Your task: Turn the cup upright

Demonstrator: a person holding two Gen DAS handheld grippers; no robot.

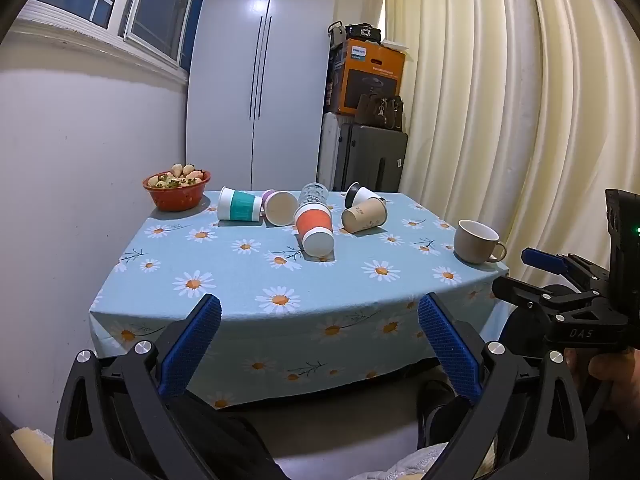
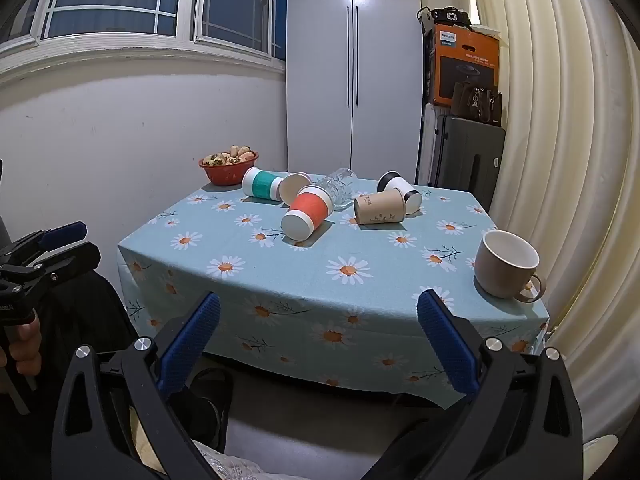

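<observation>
Both the left gripper [image 1: 319, 314] and the right gripper [image 2: 318, 312] hang short of the surface [image 2: 304, 280] with jaws wide and holding nothing. Toward its far side, cups lie tipped over in a cluster: an orange cup [image 2: 307, 217] nearest, a teal cup [image 2: 262, 184], a brown cup [image 2: 379, 207] and a black-and-white cup [image 2: 400, 190] partly hidden behind it. A clear glass [image 2: 339, 186] is hard to make out (its outline blurs into the cloth), while a beige mug [image 2: 506, 265] stands upright near the right edge.

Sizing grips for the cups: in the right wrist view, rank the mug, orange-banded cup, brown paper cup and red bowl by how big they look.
1. Mug, though it is nearest the camera.
2. Orange-banded cup.
3. Brown paper cup and red bowl look alike; the bowl sits farther back, so unranked.
</observation>
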